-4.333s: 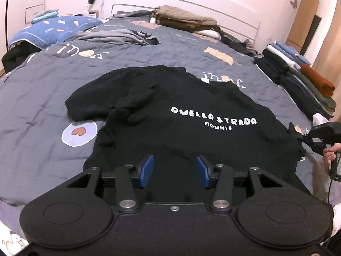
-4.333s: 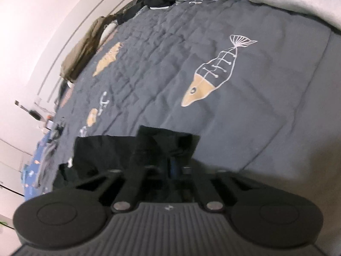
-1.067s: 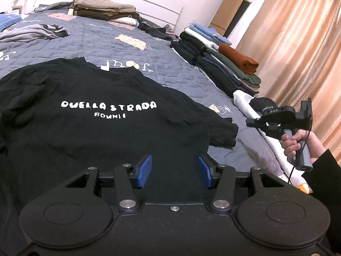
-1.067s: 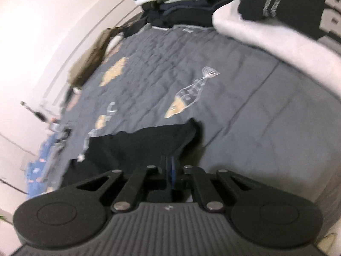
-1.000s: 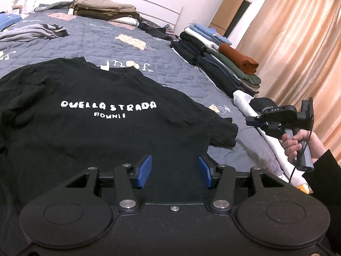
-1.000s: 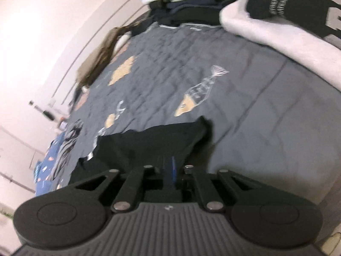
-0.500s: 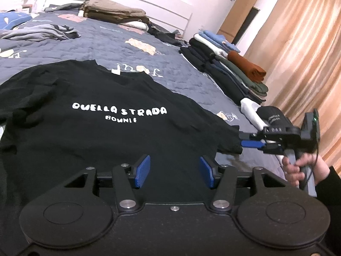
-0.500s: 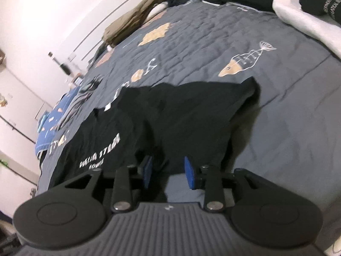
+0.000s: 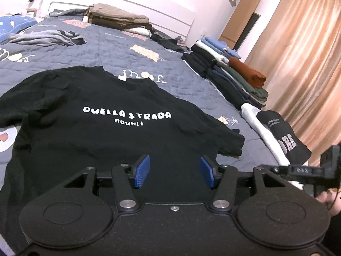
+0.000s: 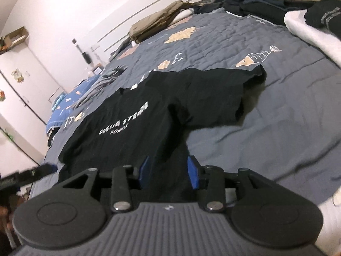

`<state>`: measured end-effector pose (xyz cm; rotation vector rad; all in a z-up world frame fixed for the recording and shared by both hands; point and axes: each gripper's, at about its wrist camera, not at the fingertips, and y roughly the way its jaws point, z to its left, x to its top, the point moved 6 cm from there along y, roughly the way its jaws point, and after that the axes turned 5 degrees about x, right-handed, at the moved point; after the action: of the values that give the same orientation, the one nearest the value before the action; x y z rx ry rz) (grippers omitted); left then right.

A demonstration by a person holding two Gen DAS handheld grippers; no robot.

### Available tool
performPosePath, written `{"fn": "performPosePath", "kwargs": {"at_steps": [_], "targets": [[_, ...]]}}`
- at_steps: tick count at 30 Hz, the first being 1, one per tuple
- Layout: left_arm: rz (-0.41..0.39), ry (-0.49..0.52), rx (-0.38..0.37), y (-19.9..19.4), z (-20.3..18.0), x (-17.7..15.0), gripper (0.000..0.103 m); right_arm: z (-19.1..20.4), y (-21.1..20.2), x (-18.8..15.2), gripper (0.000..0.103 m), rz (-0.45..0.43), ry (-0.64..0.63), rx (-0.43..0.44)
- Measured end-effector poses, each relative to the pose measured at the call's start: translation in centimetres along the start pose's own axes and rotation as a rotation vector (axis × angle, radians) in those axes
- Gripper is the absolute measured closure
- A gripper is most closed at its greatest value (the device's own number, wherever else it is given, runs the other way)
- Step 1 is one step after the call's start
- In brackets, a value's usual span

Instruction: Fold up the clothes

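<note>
A black T-shirt (image 9: 110,132) with white lettering lies spread face up on the grey quilted bed, its right sleeve (image 10: 245,85) stretched out flat. My left gripper (image 9: 174,171) hovers open over the shirt's lower edge with nothing between its blue pads. In the right wrist view my right gripper (image 10: 168,171) hangs over the shirt's lower right corner; its jaws are opening and no cloth is pinched between them. The right gripper's black body (image 9: 307,170), held by a hand, shows at the right edge of the left wrist view.
A row of folded clothes (image 9: 230,74) lines the bed's right side, ending in a white piece (image 9: 262,132) and a black printed one (image 9: 283,136). Folded tan garments (image 9: 119,19) sit by the headboard, a loose grey garment (image 9: 46,39) at far left. Curtains (image 9: 302,64) hang right.
My right gripper let go of the shirt's right sleeve, opened, rolled level and drew back toward the shirt's lower right corner. The sleeve now lies flat. My left gripper stayed open, shifting slightly.
</note>
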<state>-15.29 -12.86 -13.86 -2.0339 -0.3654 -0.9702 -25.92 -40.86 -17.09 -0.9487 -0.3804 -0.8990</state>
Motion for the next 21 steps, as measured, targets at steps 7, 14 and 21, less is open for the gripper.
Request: {"fn": "performPosePath", "kwargs": {"at_steps": [7, 14, 21], "targets": [[-0.019, -0.012, -0.012, -1.3, 0.5, 0.1, 0.05, 2.4, -3.8, -3.3, 0.057, 0.071, -0.162, 0.007], [-0.036, -0.012, -0.058, -2.1, -0.2, 0.3, 0.05, 2.3, -5.1, -5.8, 0.057, 0.198, -0.282, -0.027], [-0.048, -0.011, -0.1, -1.8, -1.4, 0.7, 0.05, 2.0, -3.6, -8.7, 0.056, 0.341, -0.401, -0.036]]}}
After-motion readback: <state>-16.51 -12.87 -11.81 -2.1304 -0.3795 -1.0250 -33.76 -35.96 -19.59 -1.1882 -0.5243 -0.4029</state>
